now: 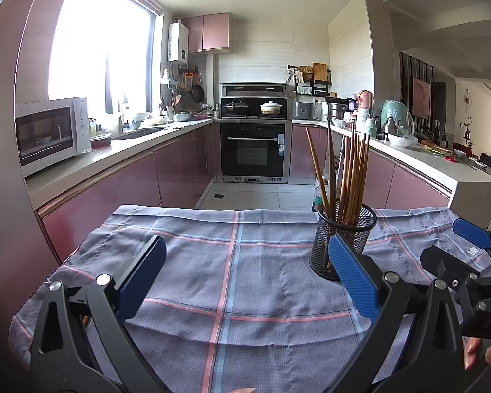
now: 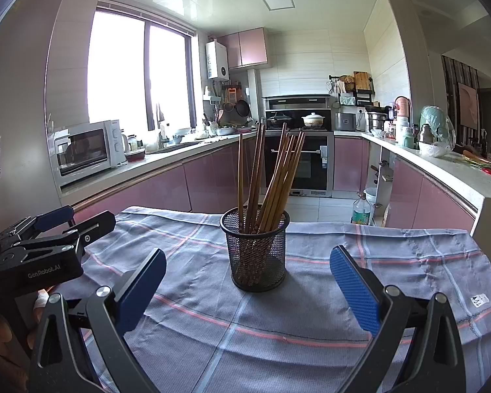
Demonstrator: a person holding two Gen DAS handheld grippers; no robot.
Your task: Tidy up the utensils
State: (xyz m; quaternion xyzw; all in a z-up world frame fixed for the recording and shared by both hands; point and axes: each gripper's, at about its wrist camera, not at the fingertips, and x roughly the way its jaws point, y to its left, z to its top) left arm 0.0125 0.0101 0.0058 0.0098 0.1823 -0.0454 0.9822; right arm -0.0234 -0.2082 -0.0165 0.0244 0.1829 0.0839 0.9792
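we hold the left gripper (image 1: 245, 281) over the checked cloth (image 1: 232, 262), its two blue-padded fingers spread wide apart with nothing between them. the mesh cup (image 2: 257, 249) is our landmark: it stands upright on the cloth, and the wooden chopsticks (image 2: 271, 180) stand bundled inside it, tips down, leaning fanwise against its rim. in the left wrist view the cup sits just behind the left gripper's right finger, which covers part of its lower wall; we cannot tell whether they touch. the right gripper (image 2: 245, 281) is in front of the cup, its fingers also spread wide and empty, the cup showing between them but farther back, apart from both pads. seen from the right wrist, the left gripper lies to the left of the cup, well apart from it. behind the cup, past the cloth's far edge, are the oven (image 2: 306, 163) and pink cabinets (image 2: 167, 186); a microwave (image 2: 85, 150) stands on the counter to the cup's left.
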